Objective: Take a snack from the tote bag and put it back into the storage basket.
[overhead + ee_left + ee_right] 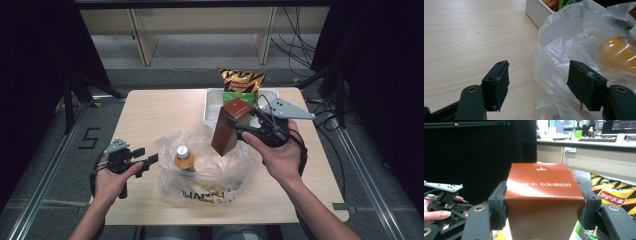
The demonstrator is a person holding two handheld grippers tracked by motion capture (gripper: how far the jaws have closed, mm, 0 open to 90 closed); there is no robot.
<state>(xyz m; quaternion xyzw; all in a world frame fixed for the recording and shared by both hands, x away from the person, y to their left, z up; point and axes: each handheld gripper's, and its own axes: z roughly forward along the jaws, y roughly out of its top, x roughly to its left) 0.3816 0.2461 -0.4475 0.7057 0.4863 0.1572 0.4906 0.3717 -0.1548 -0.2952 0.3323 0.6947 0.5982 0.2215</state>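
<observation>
A tall brown carton (227, 125) hangs tilted over the clear plastic bag (205, 167), with my right gripper (239, 124) shut on its sides. In the right gripper view the carton (541, 200) sits between both pads, its printed top facing the camera. An orange-capped bottle (184, 159) lies inside the bag. My left gripper (150, 161) stands open at the bag's left edge, low over the table. In the left gripper view the bag's crumpled plastic (564, 50) bulges between the jaws without being pinched.
A white tray (214, 97) at the table's back holds a green pack and a yellow-black chip bag (242, 80). The wooden table (150, 115) is bare at left and back left. Black curtains flank both sides; cables lie on the floor at right.
</observation>
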